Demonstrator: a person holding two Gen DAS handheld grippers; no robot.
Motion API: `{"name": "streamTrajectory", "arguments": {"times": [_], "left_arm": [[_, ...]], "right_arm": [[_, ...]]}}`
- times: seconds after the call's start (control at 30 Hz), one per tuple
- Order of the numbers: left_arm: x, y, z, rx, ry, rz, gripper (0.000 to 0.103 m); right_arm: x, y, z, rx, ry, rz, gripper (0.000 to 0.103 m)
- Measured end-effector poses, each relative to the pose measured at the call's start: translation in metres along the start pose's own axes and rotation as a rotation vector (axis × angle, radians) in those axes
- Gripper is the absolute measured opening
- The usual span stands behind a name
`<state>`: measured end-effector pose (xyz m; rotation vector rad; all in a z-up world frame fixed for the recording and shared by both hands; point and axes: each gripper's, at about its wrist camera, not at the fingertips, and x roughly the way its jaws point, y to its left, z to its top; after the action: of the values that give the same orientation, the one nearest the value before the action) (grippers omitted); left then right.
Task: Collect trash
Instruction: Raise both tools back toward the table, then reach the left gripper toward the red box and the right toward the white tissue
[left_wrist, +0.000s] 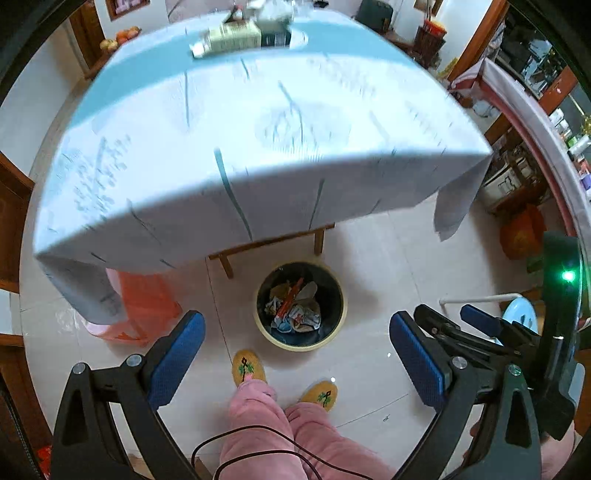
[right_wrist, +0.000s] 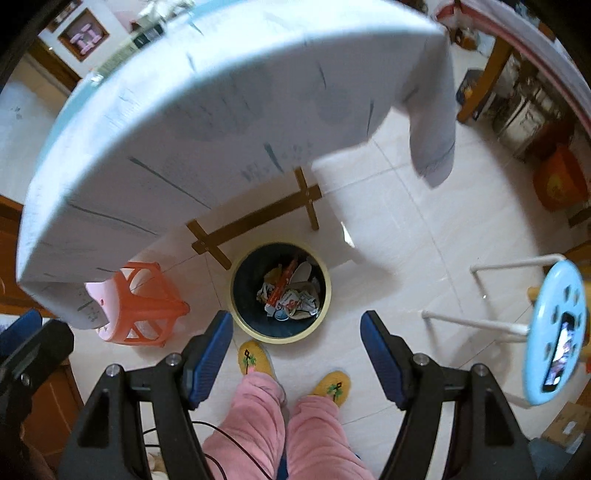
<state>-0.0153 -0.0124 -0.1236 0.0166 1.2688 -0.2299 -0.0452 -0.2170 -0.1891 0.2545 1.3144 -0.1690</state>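
A round trash bin with a yellow rim stands on the tiled floor under the table's near edge, holding crumpled wrappers and paper. It also shows in the right wrist view, with the trash inside. My left gripper is open and empty, above the bin. My right gripper is open and empty, also above the bin; in the left wrist view its blue pads appear at the right.
A table with a pale blue cloth fills the upper view; boxes sit at its far end. An orange stool stands left of the bin, a blue stool with a phone right. The person's pink legs and yellow slippers are below.
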Motion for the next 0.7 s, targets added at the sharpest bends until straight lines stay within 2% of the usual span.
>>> {"name": "streamTrajectory", "arguments": {"times": [0.2, 0.37, 0.47, 0.7], "left_arm": [[-0.061, 0.003, 0.018, -0.017, -0.105, 0.033, 0.099], [-0.102, 0.004, 0.033, -0.037, -0.19, 0.069, 0.099], [-0.119, 0.007, 0.04, -0.053, -0.232, 0.087, 0.099], [-0.139, 0.015, 0.064, -0.095, -0.273, 0.105, 0.099]], "right_arm": [[-0.062, 0.002, 0.013, -0.035, -0.082, 0.034, 0.072], [-0.097, 0.004, 0.027, -0.077, -0.158, 0.052, 0.072], [-0.115, 0.004, 0.037, -0.104, -0.199, 0.066, 0.072], [-0.146, 0.01, 0.064, -0.163, -0.28, 0.088, 0.072]]}}
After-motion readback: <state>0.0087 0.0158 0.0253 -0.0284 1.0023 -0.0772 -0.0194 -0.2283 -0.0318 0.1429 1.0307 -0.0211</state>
